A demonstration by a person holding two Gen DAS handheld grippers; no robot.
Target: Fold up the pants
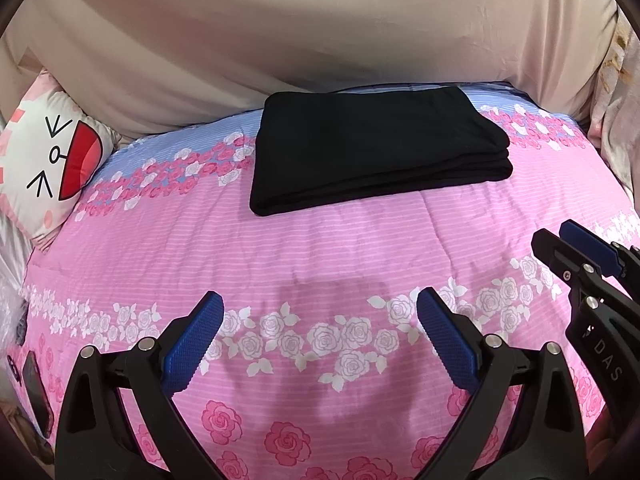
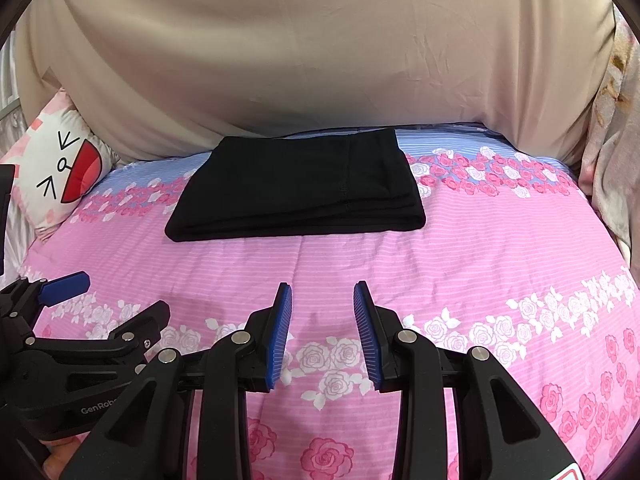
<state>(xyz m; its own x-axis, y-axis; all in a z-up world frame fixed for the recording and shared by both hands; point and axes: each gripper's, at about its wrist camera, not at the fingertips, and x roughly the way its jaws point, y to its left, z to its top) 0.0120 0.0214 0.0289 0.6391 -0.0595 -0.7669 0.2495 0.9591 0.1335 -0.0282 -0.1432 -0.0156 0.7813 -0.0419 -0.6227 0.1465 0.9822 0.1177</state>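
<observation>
The black pants point(image 1: 372, 148) lie folded into a flat rectangular stack on the pink floral quilt point(image 1: 320, 248), near its far edge. They also show in the right wrist view point(image 2: 300, 192). My left gripper point(image 1: 320, 304) is open wide and empty, hovering over the quilt well short of the pants. My right gripper point(image 2: 322, 296) is open with a narrower gap, empty, also short of the pants. The right gripper shows at the right edge of the left wrist view point(image 1: 568, 248), and the left gripper shows at the left of the right wrist view point(image 2: 120, 300).
A beige sheet point(image 1: 320, 40) rises behind the quilt. A white cartoon-face pillow point(image 1: 52, 160) lies at the far left. A dark phone point(image 1: 38, 396) lies at the quilt's near left edge. Pale fabric point(image 2: 612, 168) hangs at the far right.
</observation>
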